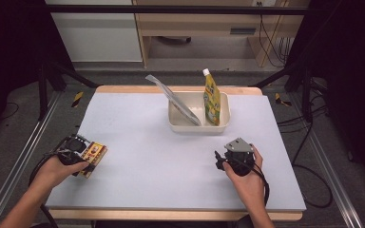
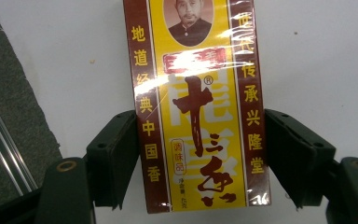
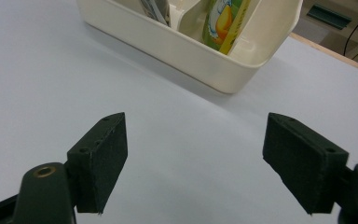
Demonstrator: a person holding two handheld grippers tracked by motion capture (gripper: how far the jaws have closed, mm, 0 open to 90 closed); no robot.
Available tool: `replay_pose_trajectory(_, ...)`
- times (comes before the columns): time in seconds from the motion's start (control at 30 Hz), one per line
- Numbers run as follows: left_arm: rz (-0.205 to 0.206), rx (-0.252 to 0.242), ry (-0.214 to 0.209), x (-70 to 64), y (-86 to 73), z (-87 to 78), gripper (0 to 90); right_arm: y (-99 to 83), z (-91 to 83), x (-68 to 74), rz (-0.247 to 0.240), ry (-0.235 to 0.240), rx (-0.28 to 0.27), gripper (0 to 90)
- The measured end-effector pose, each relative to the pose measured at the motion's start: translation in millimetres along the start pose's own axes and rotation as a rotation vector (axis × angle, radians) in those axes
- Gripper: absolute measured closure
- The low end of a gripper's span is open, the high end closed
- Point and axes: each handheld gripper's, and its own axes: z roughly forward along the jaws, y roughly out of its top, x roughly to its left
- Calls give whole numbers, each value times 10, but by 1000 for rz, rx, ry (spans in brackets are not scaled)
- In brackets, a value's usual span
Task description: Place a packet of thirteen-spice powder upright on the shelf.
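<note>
The left gripper (image 1: 82,151) sits at the near-left corner of the pale surface (image 1: 138,142), held in the left hand (image 1: 57,168). Between its fingers (image 2: 114,156) lies a flat box (image 2: 196,102) — yellow with brown borders, red and yellow characters and a small portrait at the far end, wrapped in shiny film. In the left gripper view both pads stand right against the box's long brown edges, one each side, and look to be touching it; the box lies flat on the surface, pointing away from the camera. In the high view the box (image 1: 93,156) lies slanted, close to the left edge of the surface.

The right gripper (image 1: 228,159) is at the near-right, in the right hand (image 1: 247,178), with the grey plate (image 1: 239,145) on top. Its fingers (image 3: 100,161) are spread wide, with only bare surface between them.

At the far middle of the surface stands a cream tub (image 1: 224,114), well apart from both grippers. A yellow-green pouch (image 1: 212,99) with a white cap stands upright in its right part. A grey, flat packet (image 1: 176,100) leans in the left part, its top tilted out over the rim to the far left. In the right gripper view a divider (image 3: 189,14) splits the tub, with the pouch (image 3: 226,23) on its right.
</note>
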Motion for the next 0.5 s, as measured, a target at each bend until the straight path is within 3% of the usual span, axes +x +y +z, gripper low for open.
replay_pose_trajectory(0.3, 20, -5, 4, -13, 5, 6, 303, 3, -5, 2, 6, 2, -2, 222)
replay_pose_trajectory(0.5, 63, -27, 18, -48, 17, -57, 321, 4, -3, 0, 14, 1, -6, 222)
